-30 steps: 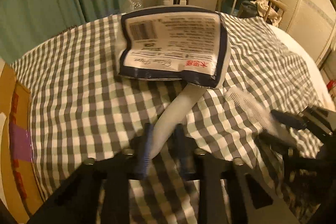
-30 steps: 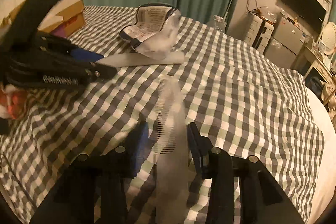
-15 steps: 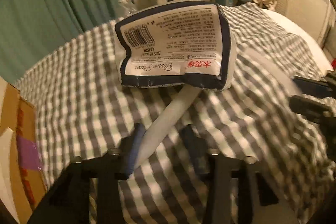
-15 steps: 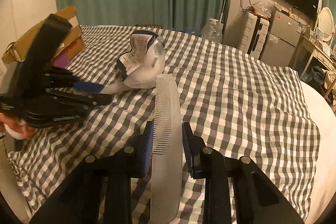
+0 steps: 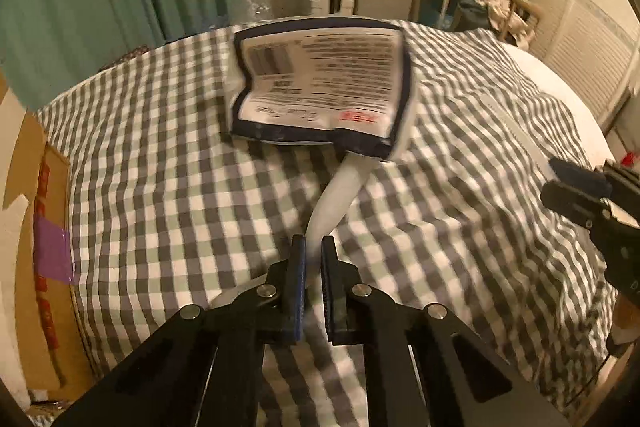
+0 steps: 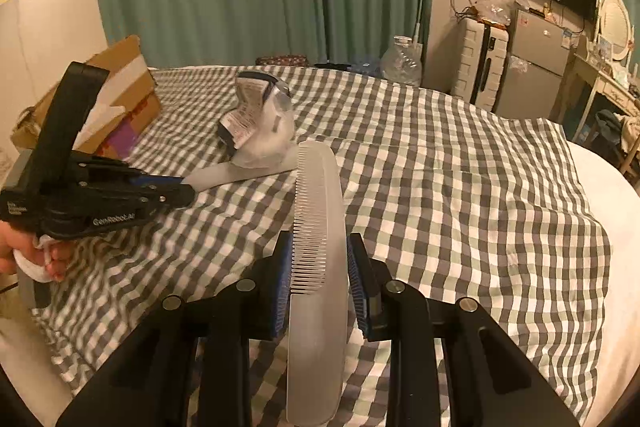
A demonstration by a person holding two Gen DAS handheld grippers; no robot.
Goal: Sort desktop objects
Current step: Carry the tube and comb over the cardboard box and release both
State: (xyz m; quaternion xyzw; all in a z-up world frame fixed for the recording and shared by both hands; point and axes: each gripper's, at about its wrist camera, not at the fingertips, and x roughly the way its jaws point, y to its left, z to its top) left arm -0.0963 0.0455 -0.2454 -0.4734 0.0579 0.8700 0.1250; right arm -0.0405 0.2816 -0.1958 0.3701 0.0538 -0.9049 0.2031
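The left gripper (image 5: 313, 251) pinches a white strip (image 5: 340, 193) pinned under the tissue pack (image 5: 320, 87) ahead — pulling could topple it. The right gripper (image 6: 318, 259) clamps a comb (image 6: 318, 227) edgewise — it might twist loose.

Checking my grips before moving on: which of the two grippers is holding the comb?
The right gripper holds the translucent comb upright between its pads. The left gripper is instead shut on the white strip trailing from the tissue pack.
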